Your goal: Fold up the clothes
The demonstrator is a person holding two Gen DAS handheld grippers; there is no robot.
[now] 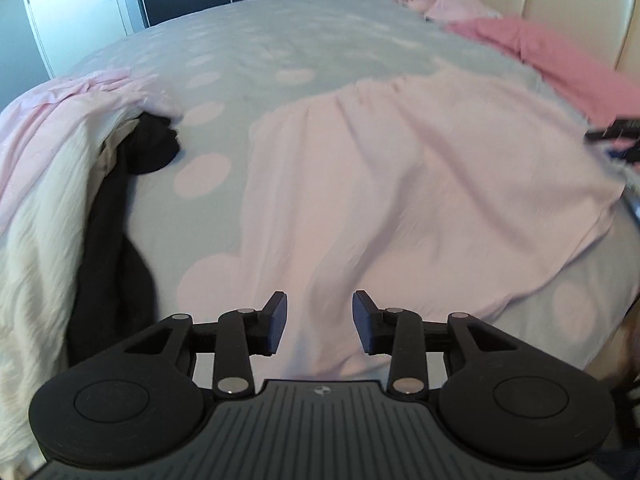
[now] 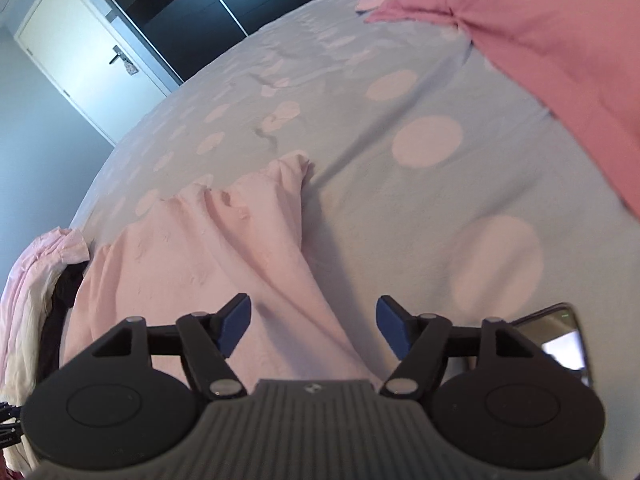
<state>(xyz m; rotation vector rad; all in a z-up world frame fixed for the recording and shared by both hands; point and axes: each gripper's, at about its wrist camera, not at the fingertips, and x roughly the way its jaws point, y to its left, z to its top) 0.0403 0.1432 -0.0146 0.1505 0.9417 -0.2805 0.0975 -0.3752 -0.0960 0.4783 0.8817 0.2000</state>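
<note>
We find pale pink garment (image 1: 400,200) spread on bed (image 1: 280,40), directly ahead of and beneath both grippers, long axis running away from us. Left gripper (image 1: 319,322) jaws partly open, empty, above near hem. Right gripper (image 2: 313,326) jaws wider, empty, over garment's right edge; we judge it nearer. Polka-dot duvet, white door (image 2: 80,60) beyond.

Cream garment (image 1: 28,264) and phone (image 2: 560,340) are cut off.
</note>
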